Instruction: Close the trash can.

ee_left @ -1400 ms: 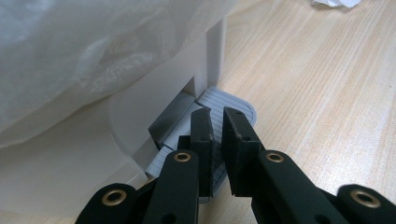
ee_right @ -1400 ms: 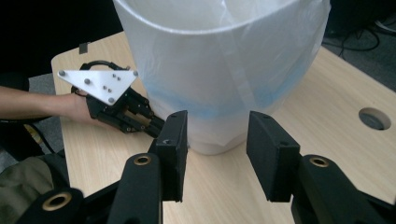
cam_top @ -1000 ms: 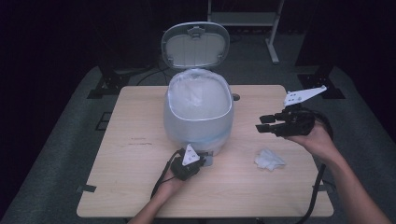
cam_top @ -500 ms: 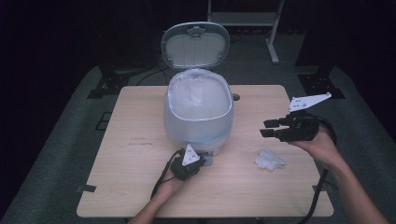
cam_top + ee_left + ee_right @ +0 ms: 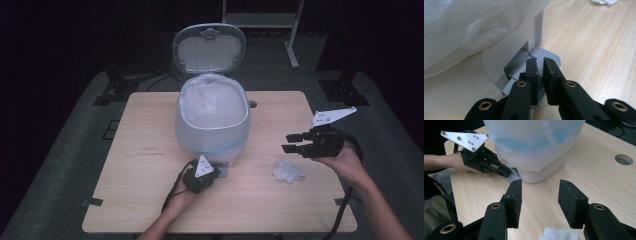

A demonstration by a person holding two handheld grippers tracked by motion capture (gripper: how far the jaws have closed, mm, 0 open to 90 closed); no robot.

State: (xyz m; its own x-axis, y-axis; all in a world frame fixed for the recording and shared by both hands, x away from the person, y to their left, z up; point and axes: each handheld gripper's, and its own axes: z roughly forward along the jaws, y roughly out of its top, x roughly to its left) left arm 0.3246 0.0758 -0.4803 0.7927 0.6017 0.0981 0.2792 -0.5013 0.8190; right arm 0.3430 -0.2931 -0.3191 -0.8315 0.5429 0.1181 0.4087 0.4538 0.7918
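A pale pedal bin lined with a thin plastic bag stands mid-table, its lid raised. My left gripper is shut, and its tips rest on the grey ribbed pedal at the bin's foot, with nothing between the jaws. A crumpled white tissue lies on the table to the right. My right gripper hovers just above and behind it, pointing left. Its jaws have just been opening and nothing is between them. The tissue shows below them.
The wooden table has a round cable hole behind the bin. A dark floor surrounds the table, and a metal stand is at the back. Cables trail from both grippers toward the front edge.
My right gripper has sunk toward the tissue and drifted slightly right, with its jaws a little wider. The left gripper has stayed on the pedal and the lid has stayed up.
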